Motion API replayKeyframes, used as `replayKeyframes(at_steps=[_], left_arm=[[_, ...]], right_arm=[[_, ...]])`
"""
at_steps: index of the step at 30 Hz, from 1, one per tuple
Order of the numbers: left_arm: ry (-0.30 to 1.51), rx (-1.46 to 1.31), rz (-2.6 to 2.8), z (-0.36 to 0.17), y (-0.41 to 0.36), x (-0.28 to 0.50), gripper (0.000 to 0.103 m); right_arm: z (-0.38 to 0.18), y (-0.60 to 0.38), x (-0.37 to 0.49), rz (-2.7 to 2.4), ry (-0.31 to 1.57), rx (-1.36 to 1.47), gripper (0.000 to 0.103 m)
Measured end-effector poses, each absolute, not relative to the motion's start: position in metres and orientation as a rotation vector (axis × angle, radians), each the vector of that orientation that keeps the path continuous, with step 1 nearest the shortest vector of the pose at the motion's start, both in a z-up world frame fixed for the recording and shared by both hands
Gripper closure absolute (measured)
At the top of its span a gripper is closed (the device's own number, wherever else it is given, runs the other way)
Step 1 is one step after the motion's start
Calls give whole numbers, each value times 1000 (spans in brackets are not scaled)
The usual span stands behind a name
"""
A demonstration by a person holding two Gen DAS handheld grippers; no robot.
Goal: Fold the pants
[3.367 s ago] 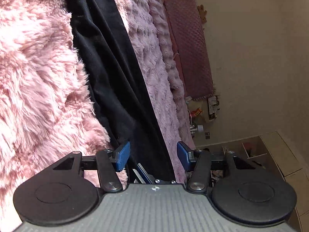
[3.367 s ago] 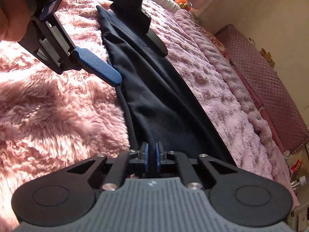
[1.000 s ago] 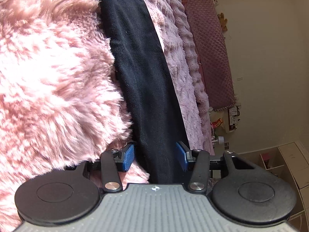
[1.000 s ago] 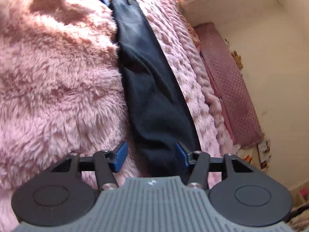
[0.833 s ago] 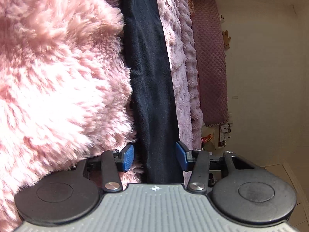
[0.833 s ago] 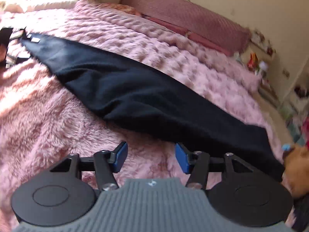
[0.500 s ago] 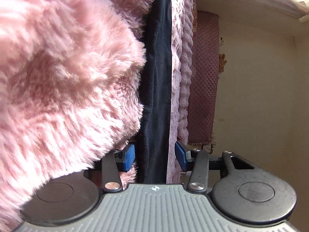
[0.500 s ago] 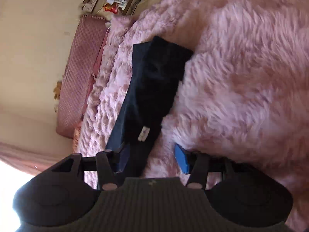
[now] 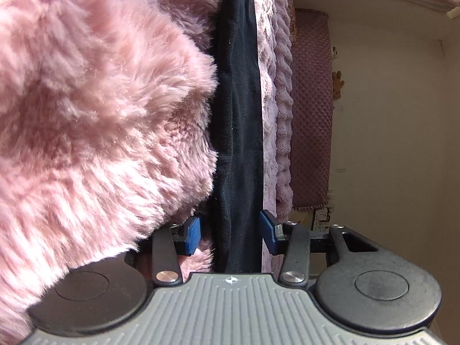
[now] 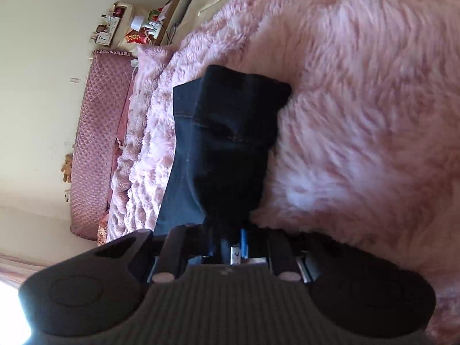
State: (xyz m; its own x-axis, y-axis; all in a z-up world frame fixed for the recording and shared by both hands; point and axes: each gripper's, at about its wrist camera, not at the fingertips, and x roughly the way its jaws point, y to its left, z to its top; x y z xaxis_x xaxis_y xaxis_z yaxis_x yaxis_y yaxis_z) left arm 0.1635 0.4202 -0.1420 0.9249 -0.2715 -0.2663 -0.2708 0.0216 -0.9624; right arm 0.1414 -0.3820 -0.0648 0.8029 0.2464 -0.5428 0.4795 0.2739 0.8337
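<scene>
Left claw [image 9: 230, 231] wide open astride pants [image 9: 238, 115] | right claw [image 10: 230, 243] clamps pants | fluffy blanket [image 9: 100, 115]

The left gripper [image 9: 230, 231] has a grey ribbed body, black linkage arms with silver screws, two round black discs and blue ridged fingers [image 9: 192, 231]. The right gripper [image 10: 230, 243] looks alike, darker in shadow.

Bright daylight, strong fisheye bending at edges, right view blurred, white glare lower-left
</scene>
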Motion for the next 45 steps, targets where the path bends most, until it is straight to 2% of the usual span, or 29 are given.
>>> replayKeyframes(at_steps=[2, 3, 7, 10, 14, 18, 19, 21, 22, 23, 24, 33, 40, 45], left_arm=[[454, -1567, 6, -142, 424, 165, 60], [459, -1558, 7, -140, 428, 166, 61], [441, -1498, 47, -129, 449, 165, 61], [379, -1518, 91, -128, 472, 159, 58], [339, -1567, 73, -136, 505, 163, 55], [273, -1601, 83, -149, 527, 173, 58], [264, -1615, 75, -151, 529, 176, 60], [313, -1594, 93, -151, 532, 186, 74], [343, -1587, 127, -150, 532, 191, 91], [350, -1580, 130, -148, 531, 194, 97], [349, -1563, 139, -144, 529, 195, 98], [385, -1360, 216, -85, 508, 195, 99], [409, -1108, 244, -8, 468, 208, 99], [354, -959, 252, 53, 419, 222, 99]], right_arm=[[-73, -382, 133, -166, 642, 1308, 92], [-76, -382, 130, -164, 638, 1317, 93], [-88, -390, 134, -157, 615, 1403, 89], [-76, -389, 139, -188, 640, 1303, 87], [-68, -372, 145, -248, 583, 1164, 74], [-79, -371, 150, -251, 552, 1184, 74], [-81, -373, 148, -245, 544, 1202, 74], [-83, -377, 146, -238, 534, 1241, 74], [-84, -380, 143, -238, 525, 1281, 74], [-84, -382, 142, -242, 507, 1315, 74], [-84, -383, 142, -244, 490, 1335, 74], [-85, -384, 145, -174, 470, 1262, 77], [-82, -398, 152, -81, 547, 1214, 78], [-88, -395, 142, -27, 505, 1189, 78]])
